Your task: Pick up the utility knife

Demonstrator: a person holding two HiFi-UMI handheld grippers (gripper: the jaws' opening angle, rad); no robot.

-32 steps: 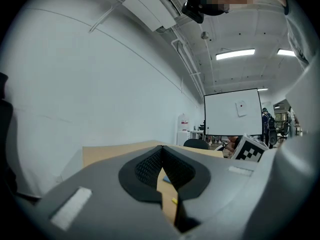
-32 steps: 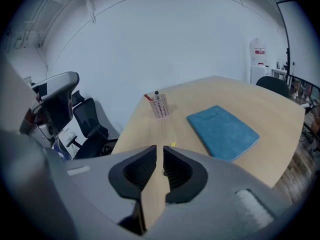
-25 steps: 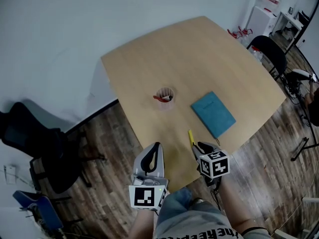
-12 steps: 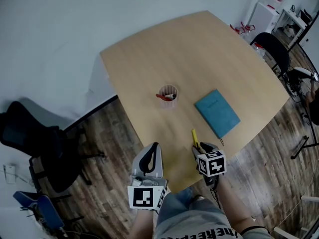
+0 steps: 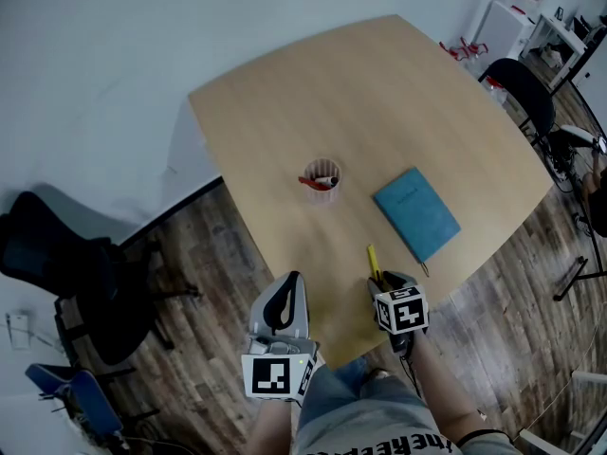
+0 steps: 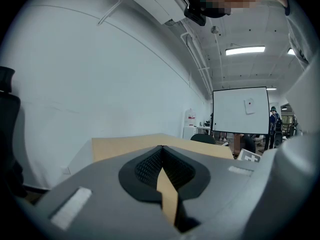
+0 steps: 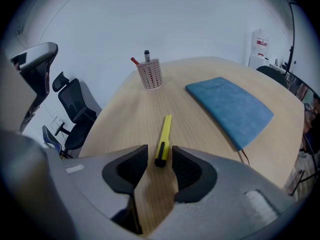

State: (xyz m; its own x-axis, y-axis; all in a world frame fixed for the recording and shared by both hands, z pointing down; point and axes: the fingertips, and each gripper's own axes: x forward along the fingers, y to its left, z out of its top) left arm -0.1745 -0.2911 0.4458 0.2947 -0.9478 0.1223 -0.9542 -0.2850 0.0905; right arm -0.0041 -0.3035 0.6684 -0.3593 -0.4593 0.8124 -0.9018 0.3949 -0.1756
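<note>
The yellow utility knife (image 5: 374,262) lies flat on the wooden table (image 5: 313,93), close to its near edge, pointing away from me. My right gripper (image 5: 385,282) hangs over the knife's near end, tilted down and open. In the right gripper view the knife (image 7: 163,136) has its black end between the spread fingertips of that gripper (image 7: 160,159), and the pads stand clear of it. My left gripper (image 5: 287,297) is held off the table's near edge, shut and holding nothing. Its tips meet in the left gripper view (image 6: 162,149).
A mesh pen cup (image 5: 321,180) with pens stands mid-table, and a blue notebook (image 5: 416,212) lies to the right of the knife. A black office chair (image 5: 66,273) stands on the floor at left, another chair (image 5: 517,98) at the table's far right.
My right gripper has sunk towards the table and now straddles the knife's near end. The left gripper has barely shifted.
</note>
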